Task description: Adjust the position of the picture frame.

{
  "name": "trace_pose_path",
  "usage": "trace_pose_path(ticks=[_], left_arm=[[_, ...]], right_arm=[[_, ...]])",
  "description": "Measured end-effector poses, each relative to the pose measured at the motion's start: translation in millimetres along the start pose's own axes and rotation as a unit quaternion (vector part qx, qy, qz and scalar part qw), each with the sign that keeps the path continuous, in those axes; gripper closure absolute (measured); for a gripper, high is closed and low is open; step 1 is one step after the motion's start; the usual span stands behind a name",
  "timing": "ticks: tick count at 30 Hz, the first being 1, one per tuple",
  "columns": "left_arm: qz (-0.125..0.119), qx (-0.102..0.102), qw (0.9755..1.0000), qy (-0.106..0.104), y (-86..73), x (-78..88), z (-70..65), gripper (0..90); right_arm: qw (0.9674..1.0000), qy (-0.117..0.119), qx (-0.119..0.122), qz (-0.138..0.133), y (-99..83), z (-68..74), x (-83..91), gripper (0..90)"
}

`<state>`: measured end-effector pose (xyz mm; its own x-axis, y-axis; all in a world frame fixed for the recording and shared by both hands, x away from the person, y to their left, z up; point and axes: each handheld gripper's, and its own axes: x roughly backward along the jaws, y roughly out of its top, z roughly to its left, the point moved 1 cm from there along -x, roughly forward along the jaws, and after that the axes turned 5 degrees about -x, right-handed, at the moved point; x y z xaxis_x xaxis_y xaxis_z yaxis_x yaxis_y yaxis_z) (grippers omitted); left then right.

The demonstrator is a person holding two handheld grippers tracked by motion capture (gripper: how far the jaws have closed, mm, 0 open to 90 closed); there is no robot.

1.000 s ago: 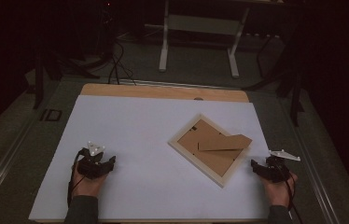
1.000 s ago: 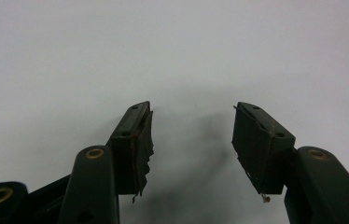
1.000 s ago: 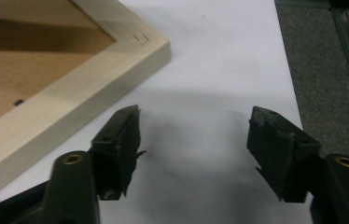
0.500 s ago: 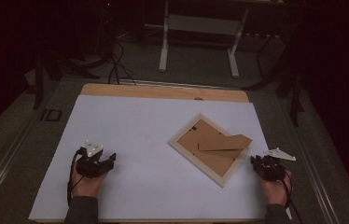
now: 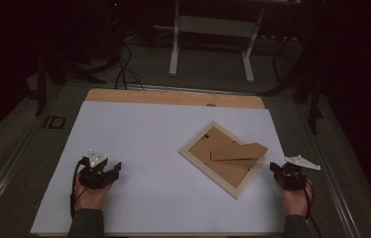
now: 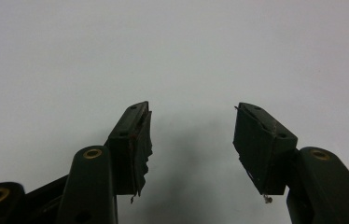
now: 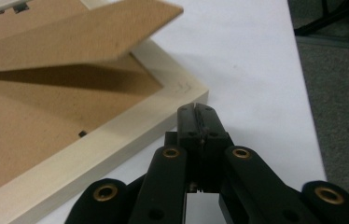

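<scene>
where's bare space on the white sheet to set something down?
Widest free patch: the white sheet between the left gripper and the picture frame, running up to the wooden strip at the far edge. Also free: the near edge below the frame. Crowded: the right side, where the right gripper sits close beside the frame's corner.

Dim lab: cables (image 5: 119,74), rig legs (image 5: 176,39)

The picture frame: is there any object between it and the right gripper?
No, nothing visible stands between them. The right gripper, its jaws just closed on nothing, sits beside the near corner of the picture frame, with bare white sheet around. The frame's fold-out stand is raised further back, not in the way.
</scene>
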<state>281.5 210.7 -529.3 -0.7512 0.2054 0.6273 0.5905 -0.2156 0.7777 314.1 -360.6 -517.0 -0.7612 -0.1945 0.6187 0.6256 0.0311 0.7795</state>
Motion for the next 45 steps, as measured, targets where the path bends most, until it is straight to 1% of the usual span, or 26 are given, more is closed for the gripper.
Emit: trace_pose_path(ticks=[1, 3, 10, 11, 15, 18, 22, 25, 28, 32, 36, 41, 45], left_arm=[[0.001, 0.001, 1.0, 0.0, -0.1, 0.1, 0.8, 46.4], [0.001, 0.002, 1.0, 0.001, -0.2, 0.3, 1.2, 46.7], [0.004, 0.005, 1.0, -0.005, -0.4, -0.2, 1.5, 49.2], [0.003, 0.008, 0.9999, -0.007, -0.2, 0.2, 1.8, 49.1], [0.0, 0.014, 0.9998, -0.012, -0.1, 0.2, 2.4, 50.2], [-0.001, 0.015, 0.9998, -0.014, 0.1, 0.4, 2.1, 52.0], [0.001, 0.013, 0.9998, -0.013, 0.0, 0.1, 1.9, 51.7], [-0.004, 0.015, 0.9998, -0.009, 0.1, 1.1, 2.4, 50.5], [-0.004, 0.018, 0.9998, -0.009, 0.0, 1.1, 3.2, 49.6], [-0.003, 0.013, 0.9999, -0.01, 0.2, 0.9, 2.3, 49.8], [0.0, 0.012, 0.9999, -0.009, 0.3, -0.2, 1.1, 49.8], [0.001, 0.012, 0.9999, -0.011, 0.2, -0.3, 1.2, 50.5], [0.0, 0.01, 0.9999, -0.012, 0.3, -0.3, 0.6, 50.6]], right_arm=[[1.0, -0.002, 0.005, -0.001, 1.7, -0.5, 0.0, 89.9], [0.9999, -0.009, 0.007, -0.002, 5.3, -1.4, -0.1, 90.0], [0.9999, -0.015, 0.003, -0.006, 13.8, -7.9, -2.6, 90.0], [0.9998, -0.016, 0.001, -0.007, 15.8, -10.5, -3.7, 89.8], [0.9999, -0.012, -0.003, -0.004, 17.4, -14.4, -6.3, 89.5], [0.9999, -0.01, -0.006, -0.001, 17.7, -17.3, -10.5, 89.6], [0.9998, -0.008, -0.016, 0.002, 19.0, -19.4, -17.2, 88.0], [0.9999, -0.005, -0.012, 0.008, 20.5, -18.9, -22.5, 87.8], [0.9999, -0.002, -0.006, 0.013, 21.9, -17.3, -27.5, 87.9], [0.9998, -0.003, -0.006, 0.017, 24.6, -16.9, -33.9, 88.4], [0.9996, -0.003, -0.008, 0.027, 25.6, -19.0, -41.8, 89.7], [0.9993, -0.001, -0.02, 0.031, 24.9, -21.1, -48.9, 89.7], [0.9991, -0.002, -0.022, 0.036, 25.0, -21.5, -53.1, 89.8]])
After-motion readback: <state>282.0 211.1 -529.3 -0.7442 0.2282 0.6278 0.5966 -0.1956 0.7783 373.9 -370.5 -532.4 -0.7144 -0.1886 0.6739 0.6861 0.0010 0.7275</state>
